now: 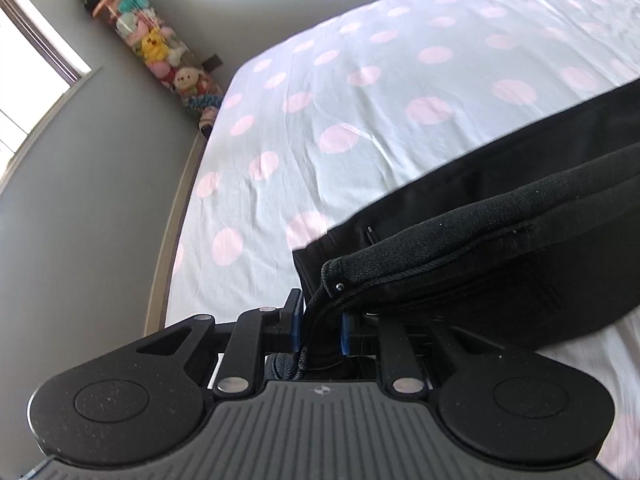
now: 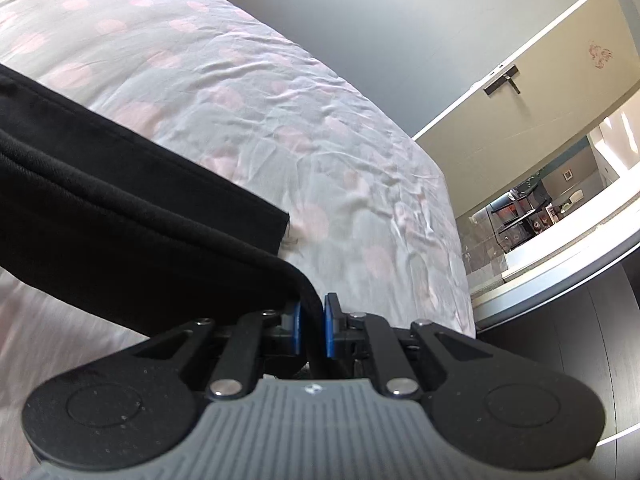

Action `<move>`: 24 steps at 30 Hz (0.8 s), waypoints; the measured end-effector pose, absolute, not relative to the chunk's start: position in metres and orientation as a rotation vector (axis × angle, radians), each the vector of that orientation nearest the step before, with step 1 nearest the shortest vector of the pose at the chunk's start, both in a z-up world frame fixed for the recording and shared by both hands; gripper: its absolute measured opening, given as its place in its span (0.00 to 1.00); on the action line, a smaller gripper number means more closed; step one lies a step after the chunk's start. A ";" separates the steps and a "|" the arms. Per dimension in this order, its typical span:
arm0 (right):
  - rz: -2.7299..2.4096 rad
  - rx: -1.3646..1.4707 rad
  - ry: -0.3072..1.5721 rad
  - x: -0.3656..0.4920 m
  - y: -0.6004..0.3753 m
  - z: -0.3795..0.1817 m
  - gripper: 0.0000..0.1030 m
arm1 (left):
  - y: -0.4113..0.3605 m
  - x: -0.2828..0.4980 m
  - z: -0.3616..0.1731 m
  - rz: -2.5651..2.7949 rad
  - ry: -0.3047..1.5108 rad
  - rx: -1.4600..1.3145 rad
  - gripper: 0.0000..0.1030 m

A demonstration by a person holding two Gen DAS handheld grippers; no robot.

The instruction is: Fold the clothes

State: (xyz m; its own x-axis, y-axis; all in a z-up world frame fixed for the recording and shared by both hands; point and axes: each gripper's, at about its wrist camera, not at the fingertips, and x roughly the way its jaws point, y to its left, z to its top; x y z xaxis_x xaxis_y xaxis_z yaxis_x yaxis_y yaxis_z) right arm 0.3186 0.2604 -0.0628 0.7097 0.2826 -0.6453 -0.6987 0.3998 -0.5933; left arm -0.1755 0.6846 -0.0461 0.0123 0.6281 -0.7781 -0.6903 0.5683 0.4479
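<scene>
A black garment with a thick ribbed waistband hangs stretched over the bed, lifted at both ends. My left gripper is shut on its left corner, where a drawcord dangles between the blue pads. My right gripper is shut on the garment's right edge, the cloth pinched between its blue pads. The garment's lower layer trails down onto the sheet. Its far middle is out of both views.
The bed wears a white sheet with pink dots, wrinkled on its right side. A column of stuffed toys stands in the corner by a window. A doorway opens beyond the bed's right edge.
</scene>
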 end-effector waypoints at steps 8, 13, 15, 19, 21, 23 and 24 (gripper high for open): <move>0.661 -1.060 0.563 0.380 0.366 -0.133 0.13 | 0.773 -0.128 -0.114 0.988 1.327 -0.102 0.22; 0.625 -1.068 0.596 0.404 0.399 -0.166 0.13 | 0.803 -0.119 -0.153 0.984 1.352 -0.147 0.30; 0.600 -1.063 0.610 0.412 0.407 -0.176 0.18 | 0.807 -0.121 -0.157 0.976 1.344 -0.147 0.36; 0.560 -1.015 0.636 0.422 0.405 -0.183 0.25 | 0.807 -0.132 -0.152 0.993 1.292 -0.177 0.47; 0.524 -0.994 0.626 0.423 0.400 -0.181 0.39 | 0.807 -0.141 -0.144 1.055 1.244 -0.212 0.68; 0.483 -0.977 0.604 0.422 0.392 -0.173 0.42 | 0.800 -0.150 -0.130 1.098 1.179 -0.227 0.70; 0.468 -0.963 0.597 0.422 0.386 -0.167 0.44 | 0.797 -0.153 -0.123 1.111 1.151 -0.235 0.72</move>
State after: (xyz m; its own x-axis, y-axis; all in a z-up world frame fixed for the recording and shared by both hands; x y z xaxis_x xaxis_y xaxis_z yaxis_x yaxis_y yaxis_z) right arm 0.4216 0.3865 -0.1672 0.7465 0.1061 -0.6568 -0.6125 0.4953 -0.6161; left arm -0.1529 0.7966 -0.1230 -0.0237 0.5784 -0.8154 -0.7947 0.4839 0.3664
